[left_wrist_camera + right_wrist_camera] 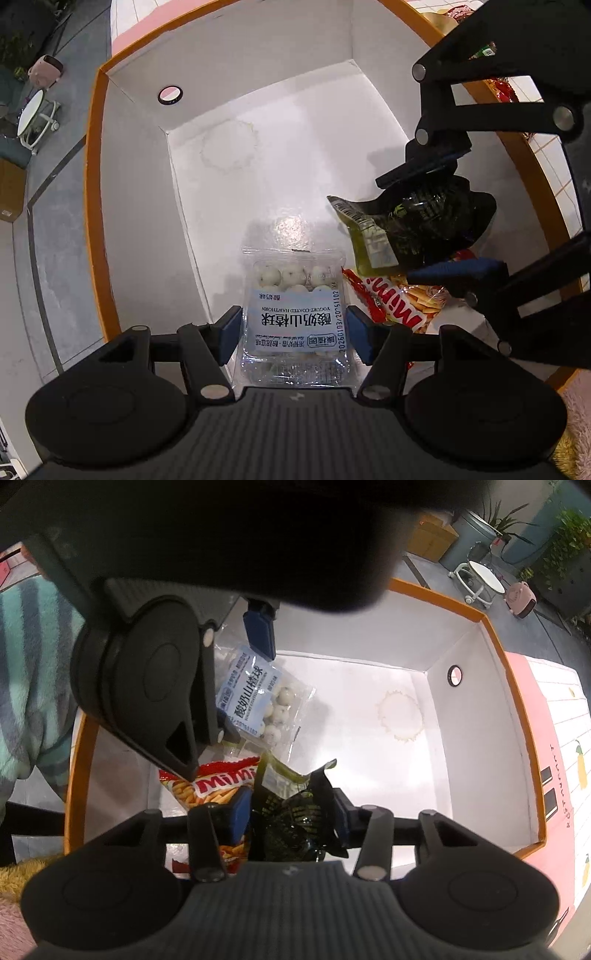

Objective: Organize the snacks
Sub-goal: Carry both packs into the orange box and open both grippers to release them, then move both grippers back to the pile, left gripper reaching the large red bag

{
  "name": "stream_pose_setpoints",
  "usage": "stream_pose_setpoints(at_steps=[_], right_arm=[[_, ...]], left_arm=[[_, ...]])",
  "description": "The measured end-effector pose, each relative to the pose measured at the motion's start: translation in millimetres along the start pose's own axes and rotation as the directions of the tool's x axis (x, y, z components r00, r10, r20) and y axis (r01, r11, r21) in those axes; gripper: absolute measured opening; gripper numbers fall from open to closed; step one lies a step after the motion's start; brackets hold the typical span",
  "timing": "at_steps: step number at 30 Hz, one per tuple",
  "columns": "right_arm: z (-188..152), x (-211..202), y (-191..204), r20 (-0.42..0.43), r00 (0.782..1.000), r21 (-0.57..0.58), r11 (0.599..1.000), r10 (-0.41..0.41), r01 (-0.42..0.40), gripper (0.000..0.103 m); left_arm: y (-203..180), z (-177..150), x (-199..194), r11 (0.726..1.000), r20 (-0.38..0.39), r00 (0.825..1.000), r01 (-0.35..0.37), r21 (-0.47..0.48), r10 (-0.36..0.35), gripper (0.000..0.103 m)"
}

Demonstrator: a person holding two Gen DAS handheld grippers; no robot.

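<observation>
I crowd both packs into the near corner of the white, orange-rimmed cardboard box (258,122), sparing the far floor: my left gripper (291,328) brackets the clear hawthorn-ball pack (295,310), my right gripper (288,812) the dark green crinkly packet (295,812); whether either pair of pads presses, I cannot tell.

One orange-rimmed white box (96,192) fills most of both views; inside it lie three snack packs: one clear pack of yogurt-coated hawthorn balls (295,314) at lower centre of the left wrist view, one red Mimi stick-snack bag (391,306) just right of it, one dark green packet (417,225) at centre right; two grippers show; outside the box, upper right of the right wrist view, stand one white round stool (484,578) and one small pink appliance (521,600).
</observation>
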State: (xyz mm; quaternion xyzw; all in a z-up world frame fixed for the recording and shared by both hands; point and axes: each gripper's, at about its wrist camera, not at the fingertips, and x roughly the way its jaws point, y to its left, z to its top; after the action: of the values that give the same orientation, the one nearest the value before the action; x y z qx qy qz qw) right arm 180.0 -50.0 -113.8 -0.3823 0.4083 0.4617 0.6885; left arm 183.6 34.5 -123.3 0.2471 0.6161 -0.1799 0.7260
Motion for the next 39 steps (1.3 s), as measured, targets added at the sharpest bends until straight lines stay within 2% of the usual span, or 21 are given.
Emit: stream_pose_setpoints(at_steps=[8, 11, 13, 18, 21, 26, 28, 31, 36, 39], right_arm=[[2, -2, 6, -0.010, 1.000, -0.021, 1.000, 0.002, -0.003, 0.051], [2, -4, 6, -0.018, 1.000, -0.006, 1.000, 0.008, -0.008, 0.054], [3, -4, 5, -0.024, 1.000, 0.001, 1.000, 0.008, -0.008, 0.063], [5, -8, -1, -0.013, 1.000, 0.033, 0.999, -0.003, 0.003, 0.067], [4, -18, -5, 0.010, 1.000, 0.080, 0.997, -0.011, 0.010, 0.080], [-1, -37, -6, 0.055, 0.997, 0.128, 0.991, -0.050, 0.042, 0.080], [-5, -47, -1, 0.074, 0.994, 0.138, 0.988, -0.076, 0.065, 0.084], [-14, -64, 6, 0.110, 0.988, 0.151, 0.984, -0.109, 0.091, 0.085], [-31, -91, 18, 0.172, 0.973, 0.197, 0.973, -0.154, 0.119, 0.086], [-43, -106, 21, 0.209, 0.961, 0.223, 0.965, -0.182, 0.135, 0.087]], left_arm=[[2, 5, 6, 1.000, -0.007, 1.000, 0.000, 0.011, 0.000, 0.077], [1, 4, 5, 1.000, -0.014, 1.000, 0.009, 0.012, -0.008, 0.082], [1, 4, 4, 1.000, -0.017, 1.000, 0.004, 0.018, -0.003, 0.087], [1, 1, -6, 1.000, 0.000, 1.000, -0.002, 0.002, 0.002, 0.089], [1, -2, -15, 1.000, 0.025, 1.000, 0.000, -0.020, 0.000, 0.089], [-2, -11, -31, 0.998, 0.068, 0.998, -0.011, -0.057, 0.015, 0.089], [-2, -15, -38, 0.996, 0.087, 0.996, -0.014, -0.085, 0.022, 0.089], [-3, -21, -51, 0.990, 0.122, 0.992, -0.018, -0.138, 0.035, 0.089], [-12, -27, -78, 0.982, 0.206, 0.977, -0.021, -0.187, 0.061, 0.089], [-21, -29, -93, 0.978, 0.262, 0.960, -0.043, -0.204, 0.097, 0.089]])
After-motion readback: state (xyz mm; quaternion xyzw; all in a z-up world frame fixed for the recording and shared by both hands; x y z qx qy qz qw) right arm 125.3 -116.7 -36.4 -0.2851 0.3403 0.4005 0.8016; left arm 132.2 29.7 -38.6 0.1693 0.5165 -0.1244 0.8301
